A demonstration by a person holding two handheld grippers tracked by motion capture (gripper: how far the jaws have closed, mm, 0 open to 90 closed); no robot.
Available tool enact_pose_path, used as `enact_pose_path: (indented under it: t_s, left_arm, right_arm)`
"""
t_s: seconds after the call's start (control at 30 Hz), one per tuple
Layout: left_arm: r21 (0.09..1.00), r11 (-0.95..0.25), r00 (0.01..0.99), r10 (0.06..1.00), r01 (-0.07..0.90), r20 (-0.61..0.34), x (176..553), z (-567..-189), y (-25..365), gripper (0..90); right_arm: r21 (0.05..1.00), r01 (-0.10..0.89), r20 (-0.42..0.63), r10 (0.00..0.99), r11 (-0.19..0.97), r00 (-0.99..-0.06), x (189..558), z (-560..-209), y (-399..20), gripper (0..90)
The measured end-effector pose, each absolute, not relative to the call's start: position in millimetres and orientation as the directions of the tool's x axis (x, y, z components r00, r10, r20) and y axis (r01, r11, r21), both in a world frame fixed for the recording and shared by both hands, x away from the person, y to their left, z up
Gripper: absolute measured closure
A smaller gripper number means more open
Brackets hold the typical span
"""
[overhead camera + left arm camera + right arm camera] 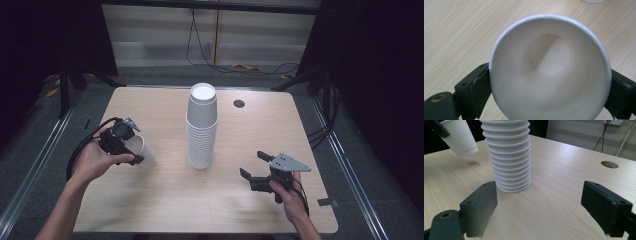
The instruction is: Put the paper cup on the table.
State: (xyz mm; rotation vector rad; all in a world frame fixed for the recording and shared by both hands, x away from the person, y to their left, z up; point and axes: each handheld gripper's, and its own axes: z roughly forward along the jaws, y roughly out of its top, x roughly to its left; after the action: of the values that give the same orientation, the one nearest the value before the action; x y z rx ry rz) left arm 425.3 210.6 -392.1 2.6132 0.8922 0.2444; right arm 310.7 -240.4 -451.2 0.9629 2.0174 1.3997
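A tall stack of white paper cups (202,128) stands upside down at the middle of the wooden table (165,200); in the right gripper view the stack (509,155) rises just beyond the jaws. My left gripper (134,150) is shut on a single white paper cup (144,151) at the table's left, held tilted above the surface. The left gripper view looks into that cup (550,72), with a black jaw pressed on each side of its rim. The held cup (460,137) hangs at the upper left of the right gripper view. My right gripper (254,164) stands open near the front right with nothing between its jaws.
A round cable hole (239,103) sits in the table's far right part, also visible as a hole (609,164) in the right gripper view. Cables lie on the floor behind the table. Metal rails run along both sides of the table.
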Motion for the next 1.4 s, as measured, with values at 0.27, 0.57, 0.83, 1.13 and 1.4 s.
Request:
enact_pose_path:
  t_s: [0.27,0.57,0.83,1.13,1.4]
  left_arm:
    - [0.314,-0.765,0.794,0.605,0.562,0.053,433.7,-397.9,205.0,9.7]
    - [0.262,-0.779,0.798,0.601,0.57,0.05,442.2,-407.3,199.3,9.4]
    - [0.283,-0.775,0.799,0.599,0.565,0.046,446.9,-413.3,193.8,7.9]
    - [0.382,-0.707,0.766,0.643,0.596,-0.005,450.5,-428.8,196.8,4.9]
    - [0.426,-0.679,0.754,0.656,0.598,-0.013,448.9,-434.2,202.7,4.2]
  right_arm:
    - [0.936,0.271,-0.007,0.781,0.225,-0.625,311.2,-452.0,-239.5,13.6]
    - [0.935,0.273,-0.005,0.78,0.225,-0.626,312.0,-452.4,-240.0,13.5]
    - [0.935,0.279,0.002,0.782,0.22,-0.624,311.7,-452.3,-241.0,13.5]
    - [0.932,0.285,0.005,0.778,0.224,-0.628,312.4,-453.7,-240.5,13.5]
    - [0.93,0.291,0.01,0.778,0.224,-0.628,312.3,-454.4,-240.3,13.5]
